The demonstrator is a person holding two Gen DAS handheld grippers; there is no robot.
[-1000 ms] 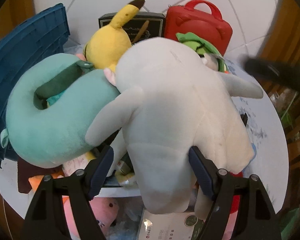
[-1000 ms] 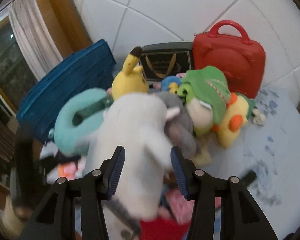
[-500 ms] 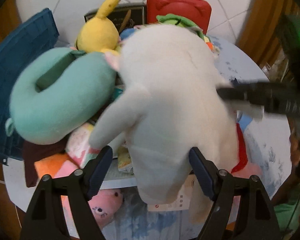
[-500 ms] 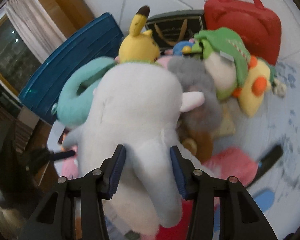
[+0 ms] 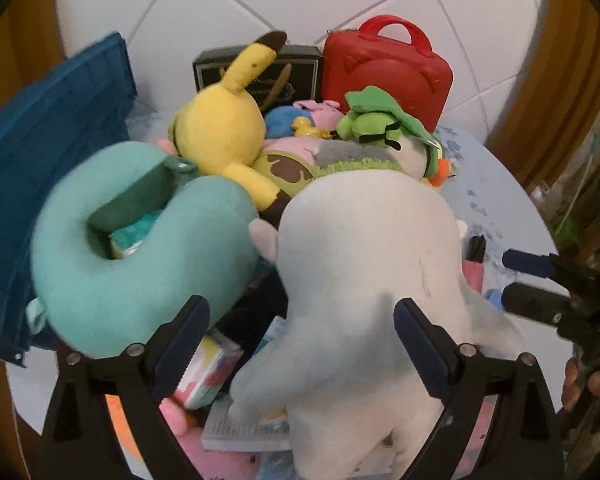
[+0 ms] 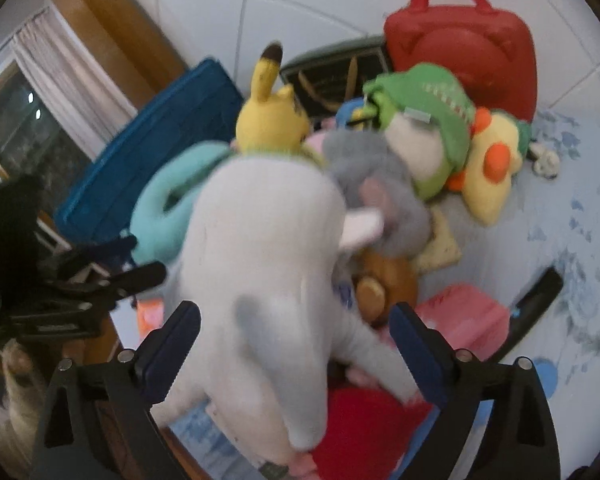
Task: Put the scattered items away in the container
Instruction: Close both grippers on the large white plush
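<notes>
A big white plush [image 5: 364,280] lies on a heap of toys; it also shows in the right wrist view [image 6: 260,264]. My left gripper [image 5: 300,344] is open, its fingers wide apart, the right one beside the plush's lower body. My right gripper [image 6: 294,344] is open too, straddling the plush without squeezing it. A teal neck pillow [image 5: 140,256], a yellow plush [image 5: 220,136] and a green-hatted plush [image 5: 384,128] lie in the heap. A blue crate [image 5: 40,168] stands at the left.
A red case [image 5: 388,72] and a dark framed box [image 5: 296,76] stand against the tiled wall. A pink box [image 6: 464,320], a black remote [image 6: 536,304] and an orange-spotted yellow plush [image 6: 492,168] lie on the blue-patterned tablecloth [image 6: 572,216]. The table edge is close at the left.
Both grippers have opened wide and let go of the white plush, which has sunk onto the heap. The left view has pulled back slightly.
</notes>
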